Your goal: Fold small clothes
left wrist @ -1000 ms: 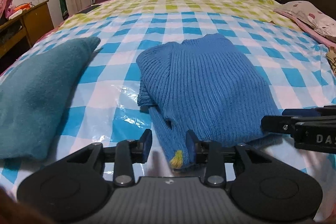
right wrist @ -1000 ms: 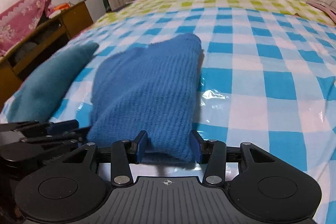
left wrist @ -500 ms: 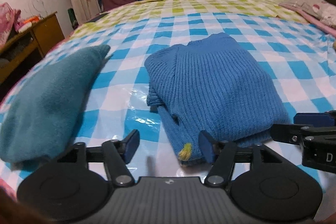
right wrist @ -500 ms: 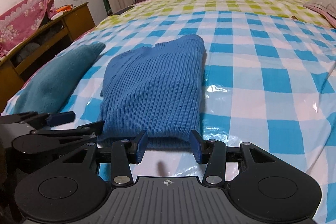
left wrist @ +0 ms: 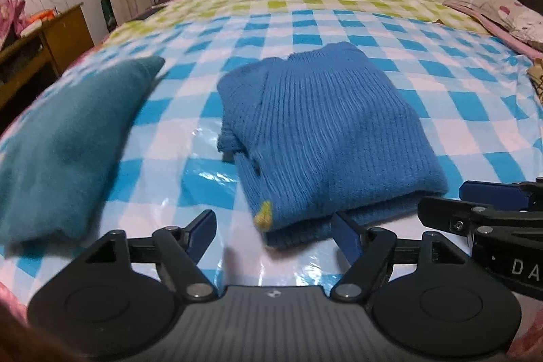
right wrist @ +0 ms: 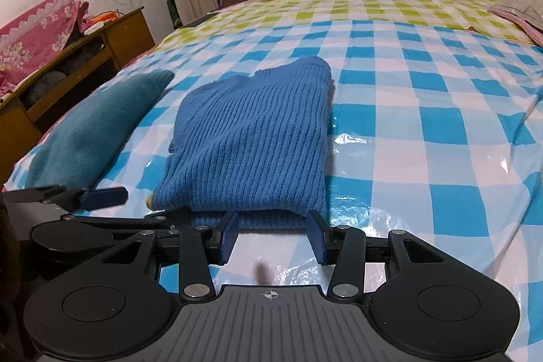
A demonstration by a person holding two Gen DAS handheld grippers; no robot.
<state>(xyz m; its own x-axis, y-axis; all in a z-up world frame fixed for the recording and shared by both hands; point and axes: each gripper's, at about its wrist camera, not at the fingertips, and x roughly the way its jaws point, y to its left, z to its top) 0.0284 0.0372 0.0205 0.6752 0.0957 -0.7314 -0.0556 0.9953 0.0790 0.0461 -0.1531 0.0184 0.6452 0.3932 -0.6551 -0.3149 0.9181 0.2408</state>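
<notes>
Two grippers sit at the near edge of the folded blue sweater (left wrist: pixel 325 131) on the checkered sheet (right wrist: pixel 441 131). Left gripper (left wrist: pixel 275 231) has just been opening, released; right gripper (right wrist: pixel 273 236) released. Teal cloth (left wrist: pixel 64 151) lies at 9 o'clock; bare sheet at 3 o'clock.

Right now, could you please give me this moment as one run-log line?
left gripper: open, fingers just widened, off sweater | right gripper: open at sweater edge | blue sweater: folded on checked sheet | teal garment: folded, left
</notes>
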